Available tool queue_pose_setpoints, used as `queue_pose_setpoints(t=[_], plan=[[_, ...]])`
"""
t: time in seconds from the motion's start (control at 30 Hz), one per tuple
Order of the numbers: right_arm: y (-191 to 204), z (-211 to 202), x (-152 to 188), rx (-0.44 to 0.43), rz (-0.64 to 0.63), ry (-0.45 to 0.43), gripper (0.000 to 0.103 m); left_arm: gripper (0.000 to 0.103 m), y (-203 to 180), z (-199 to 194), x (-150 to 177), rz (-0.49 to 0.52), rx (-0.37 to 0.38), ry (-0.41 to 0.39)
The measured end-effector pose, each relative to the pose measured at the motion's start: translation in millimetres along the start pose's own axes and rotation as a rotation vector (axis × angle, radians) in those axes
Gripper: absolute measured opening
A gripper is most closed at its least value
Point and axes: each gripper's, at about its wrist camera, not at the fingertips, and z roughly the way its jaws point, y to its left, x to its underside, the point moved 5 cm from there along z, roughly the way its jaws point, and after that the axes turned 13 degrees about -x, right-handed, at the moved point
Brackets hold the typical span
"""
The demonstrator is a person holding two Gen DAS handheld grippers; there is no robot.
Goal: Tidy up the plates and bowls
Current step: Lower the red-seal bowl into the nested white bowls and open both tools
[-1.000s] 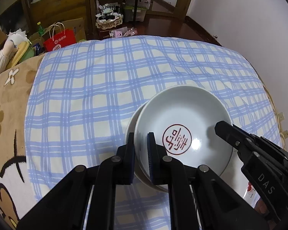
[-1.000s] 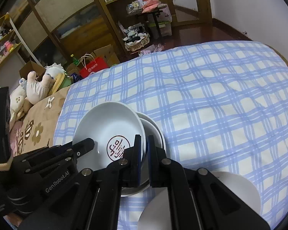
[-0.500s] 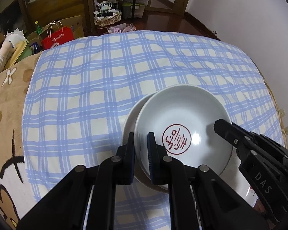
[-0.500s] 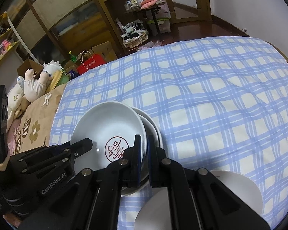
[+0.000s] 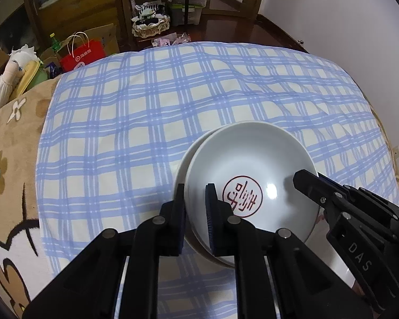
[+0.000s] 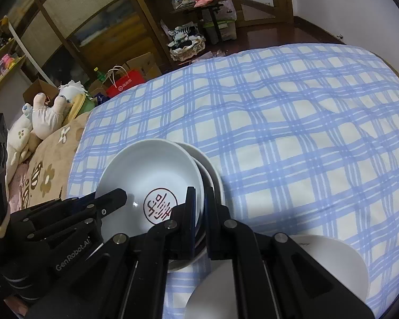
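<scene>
Left wrist view: the left gripper point(image 5: 195, 207) is clamped on the stamped bowl's point(image 5: 248, 175) rim at 8 o'clock; keep it level while seating it in the lower bowl point(image 5: 185, 156).
Right wrist view: the right gripper point(image 6: 199, 207) pinches the opposite rim at 4 o'clock.
Look: glossy white, red seal centred, on the checked cloth point(image 6: 292, 133).

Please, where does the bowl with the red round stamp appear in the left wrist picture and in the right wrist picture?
Left wrist view: the stamped bowl sits right of centre, low, its near rim between the left tool fingers.
Right wrist view: the same bowl sits left of centre, low, its rim between the right tool fingers.
Shared landmark: the red paper bag beyond the checked cloth.
</scene>
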Motion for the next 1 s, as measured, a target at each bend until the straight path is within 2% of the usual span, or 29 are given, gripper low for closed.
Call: queue_pose_setpoints(t=[0.2,0.4,0.6,1.0], plan=[[3.9,0.7,1.2,0.001,-0.018,0.005,0.009,0.014,1.0,0.3,1.2,0.007,0.000,0.002],[4.0,1.9,2.1,0.018,-0.035,-0.002,0.010,0.015,-6.2,-1.3,0.8,0.059,-0.053,-0.033],[3.3,0.7,1.3,0.049,-0.053,-0.008,0.010,0.016,-6.0,1.4,0.9,0.049,-0.015,-0.007],[0.9,-2.8,0.1,0.031,-0.020,-0.012,0.011,0.020,-2.0,-5.0,-0.2,0.024,0.023,-0.012]])
